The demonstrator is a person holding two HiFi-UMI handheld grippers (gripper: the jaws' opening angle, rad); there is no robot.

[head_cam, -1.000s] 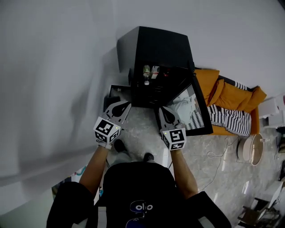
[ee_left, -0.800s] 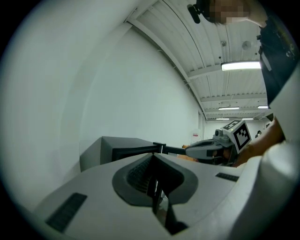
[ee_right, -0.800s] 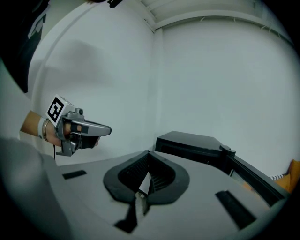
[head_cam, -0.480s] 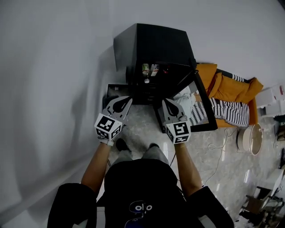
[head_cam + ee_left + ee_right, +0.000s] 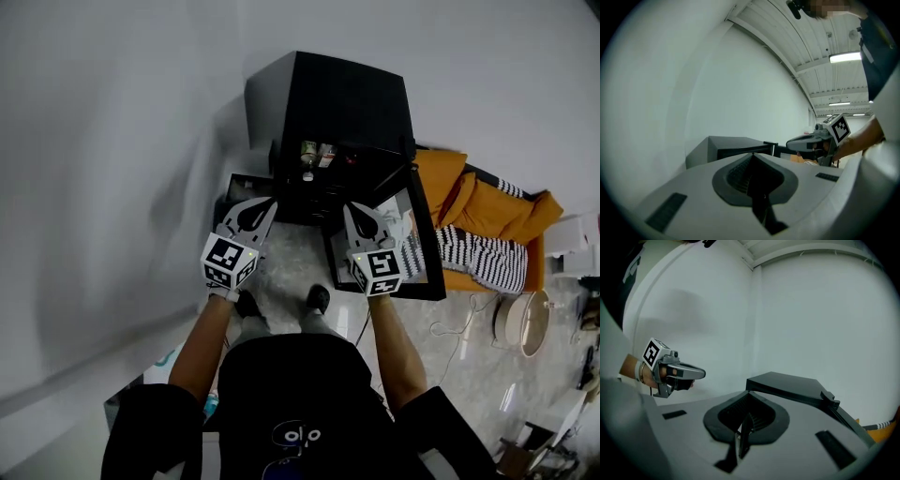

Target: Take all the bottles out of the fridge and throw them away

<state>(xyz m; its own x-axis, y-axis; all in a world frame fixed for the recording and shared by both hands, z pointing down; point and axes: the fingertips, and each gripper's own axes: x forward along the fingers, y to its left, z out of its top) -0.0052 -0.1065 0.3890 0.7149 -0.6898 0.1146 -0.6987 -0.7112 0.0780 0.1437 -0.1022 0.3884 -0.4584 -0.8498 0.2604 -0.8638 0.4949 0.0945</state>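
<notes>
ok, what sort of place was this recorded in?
Probably a mock living room inside a larger hall: a small black fridge stands open against a white wall beside an orange sofa with a striped throw, under a panelled ceiling with strip lights.

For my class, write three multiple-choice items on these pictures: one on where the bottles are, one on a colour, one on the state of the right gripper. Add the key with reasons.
1. Where are the bottles? A on the floor; B inside the fridge; C in a gripper.
2. What colour are the cushions beside the fridge? A orange; B green; C blue.
3. The right gripper is: A shut on a bottle; B wide open; C shut and empty.
Key: 1 B, they show inside its open front; 2 A, orange shows beyond the open door; 3 C, its jaws meet with nothing between.
</notes>
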